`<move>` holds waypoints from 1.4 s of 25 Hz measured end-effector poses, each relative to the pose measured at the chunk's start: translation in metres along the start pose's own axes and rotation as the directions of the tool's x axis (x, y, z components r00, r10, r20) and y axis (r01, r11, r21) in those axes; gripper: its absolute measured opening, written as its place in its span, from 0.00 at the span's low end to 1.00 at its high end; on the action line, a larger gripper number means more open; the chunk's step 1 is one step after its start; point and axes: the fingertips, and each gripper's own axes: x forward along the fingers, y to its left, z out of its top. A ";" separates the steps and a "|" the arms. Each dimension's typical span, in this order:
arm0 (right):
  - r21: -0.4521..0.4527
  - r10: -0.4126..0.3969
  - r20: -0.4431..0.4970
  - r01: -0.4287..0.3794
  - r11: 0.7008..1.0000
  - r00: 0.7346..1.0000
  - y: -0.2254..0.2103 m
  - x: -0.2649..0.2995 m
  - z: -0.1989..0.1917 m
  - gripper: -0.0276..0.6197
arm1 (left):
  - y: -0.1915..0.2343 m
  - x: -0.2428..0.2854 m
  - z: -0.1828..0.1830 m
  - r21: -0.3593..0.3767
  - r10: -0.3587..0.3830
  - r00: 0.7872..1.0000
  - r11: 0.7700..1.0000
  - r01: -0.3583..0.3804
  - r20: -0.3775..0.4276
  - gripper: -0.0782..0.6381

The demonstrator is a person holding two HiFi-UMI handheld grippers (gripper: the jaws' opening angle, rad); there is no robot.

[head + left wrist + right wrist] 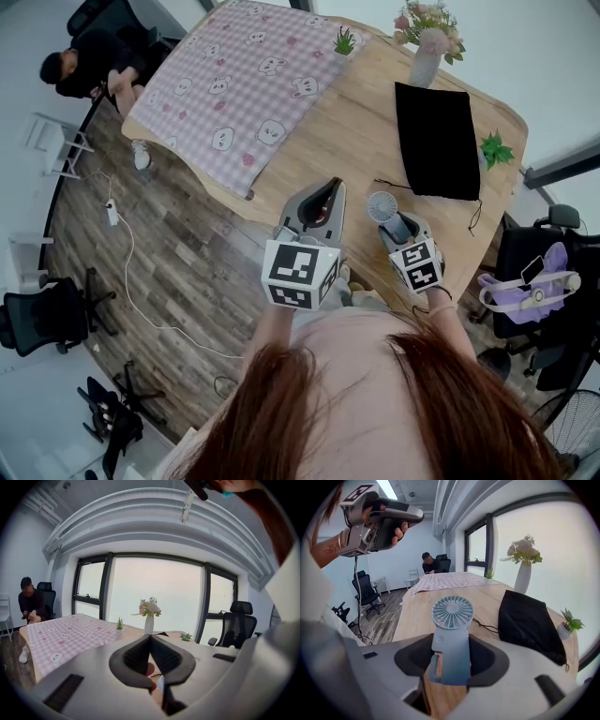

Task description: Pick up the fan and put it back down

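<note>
A small blue-grey hand fan [451, 639] stands upright between the jaws of my right gripper [451, 658], which is shut on its handle. The round grille [452, 612] rises above the jaws, and the fan's base hangs just over the wooden table [417, 616]. In the head view the fan [382, 206] shows in front of the right gripper [398, 228], near the table's front edge. My left gripper [323, 197] is held up to the left of it, shut and empty [150, 641]. It also shows raised at the upper left of the right gripper view [379, 520].
A black bag [436, 141] lies right of the fan, with a thin cable [473, 216] by it. A vase of flowers [427, 42], two small plants [494, 148] [345, 42] and a pink checked cloth [244, 84] sit farther back. A person [84, 66] sits at the far corner.
</note>
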 end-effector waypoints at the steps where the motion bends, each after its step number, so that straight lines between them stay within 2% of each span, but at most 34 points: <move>1: -0.001 0.002 -0.007 -0.002 1.000 1.000 0.000 0.001 -0.001 0.37 | 0.000 0.000 -0.001 -0.002 0.002 1.000 1.000 -0.002 -0.001 0.13; 18: 0.000 0.024 -0.109 -0.024 1.000 0.994 0.002 0.023 -0.026 0.37 | 0.013 -0.006 -0.012 -0.031 0.050 0.999 0.998 -0.050 -0.019 0.13; 28: 0.000 0.035 -0.147 -0.035 0.999 0.989 0.006 0.026 -0.031 0.37 | 0.018 -0.012 -0.016 -0.046 0.070 0.997 0.996 -0.071 -0.020 0.13; 35: -0.014 0.019 -0.140 -0.021 1.000 0.990 0.003 0.029 -0.030 0.37 | 0.022 -0.017 -0.018 -0.050 0.081 0.996 0.995 -0.082 -0.021 0.13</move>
